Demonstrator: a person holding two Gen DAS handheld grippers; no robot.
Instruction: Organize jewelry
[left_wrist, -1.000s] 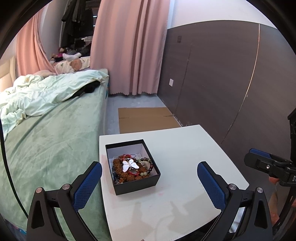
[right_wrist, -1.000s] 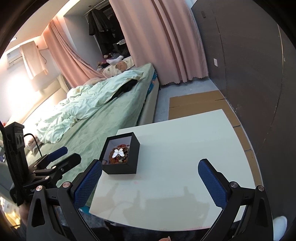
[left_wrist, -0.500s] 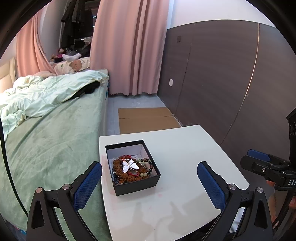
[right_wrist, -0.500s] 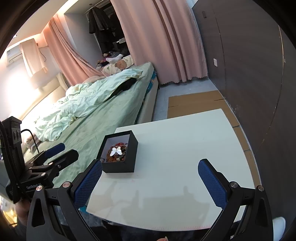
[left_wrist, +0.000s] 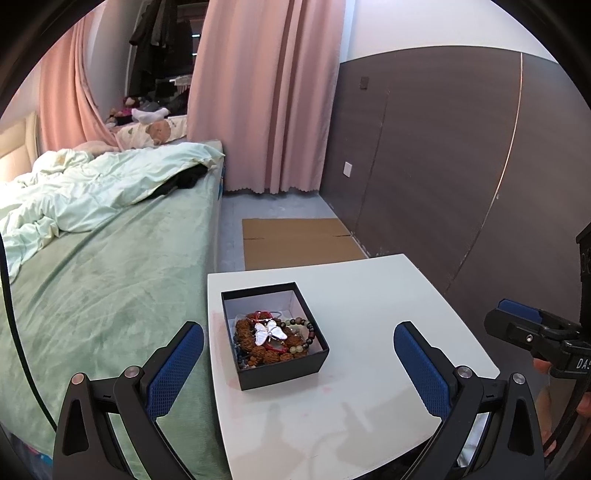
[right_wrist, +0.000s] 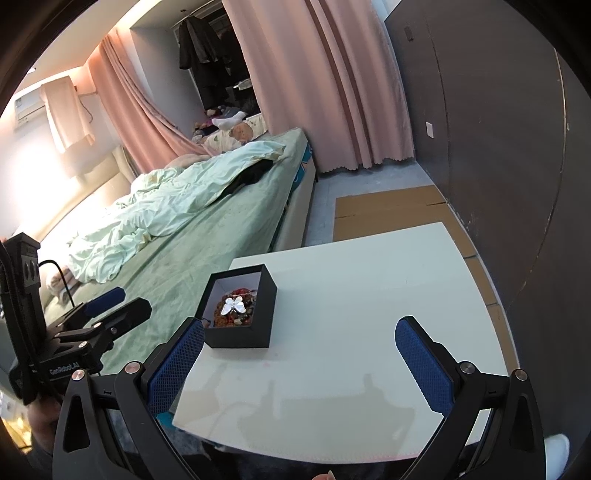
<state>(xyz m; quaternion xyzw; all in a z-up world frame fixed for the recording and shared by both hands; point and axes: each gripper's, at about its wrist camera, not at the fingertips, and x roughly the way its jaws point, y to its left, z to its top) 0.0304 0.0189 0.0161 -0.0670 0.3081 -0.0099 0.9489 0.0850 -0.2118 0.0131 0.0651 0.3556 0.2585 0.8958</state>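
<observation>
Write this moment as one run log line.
left gripper: open, empty | right gripper: open, empty | black box: on white table, holds butterfly pendant, bead bracelets

Count on view: one white table (left_wrist: 369, 295), one black box (left_wrist: 280, 369), one butterfly pendant (left_wrist: 269, 331) atop tangled beaded bracelets (left_wrist: 295, 341) (number indeterminable), two grippers, one bed (left_wrist: 103, 277), one flattened cardboard sheet (left_wrist: 295, 240).

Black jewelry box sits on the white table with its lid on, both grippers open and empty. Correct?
Not quite: the black jewelry box has no lid on. The left wrist view looks straight into it, showing a white butterfly piece on top of beaded bracelets. The rest holds: it sits on the white table, and the left gripper and right gripper are both open and empty.
</observation>
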